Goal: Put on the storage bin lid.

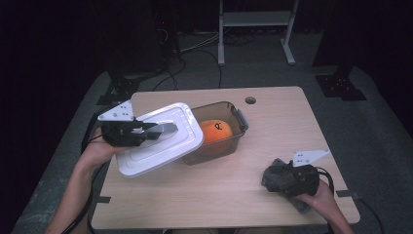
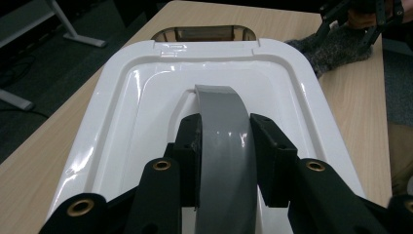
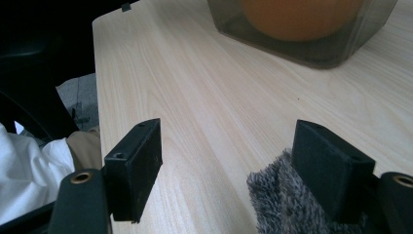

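A white lid (image 1: 160,139) with a grey handle (image 2: 224,117) hangs tilted over the left end of a brown see-through container (image 1: 234,136). My left gripper (image 1: 155,130) is shut on that handle, its pads (image 2: 190,146) pressing both sides of it. An orange round object (image 1: 215,130) lies inside the container. At the front right my right gripper (image 1: 272,178) rests low on the table (image 1: 209,195) with its jaws wide open. A grey fuzzy cloth (image 3: 277,200) lies under one of its pads (image 3: 331,165), and nothing is clamped between them.
The container's open rim (image 2: 202,33) shows just beyond the lid's far edge. A round cable hole (image 1: 250,100) sits near the table's back edge. Cables and a metal stand (image 1: 255,29) are on the floor behind.
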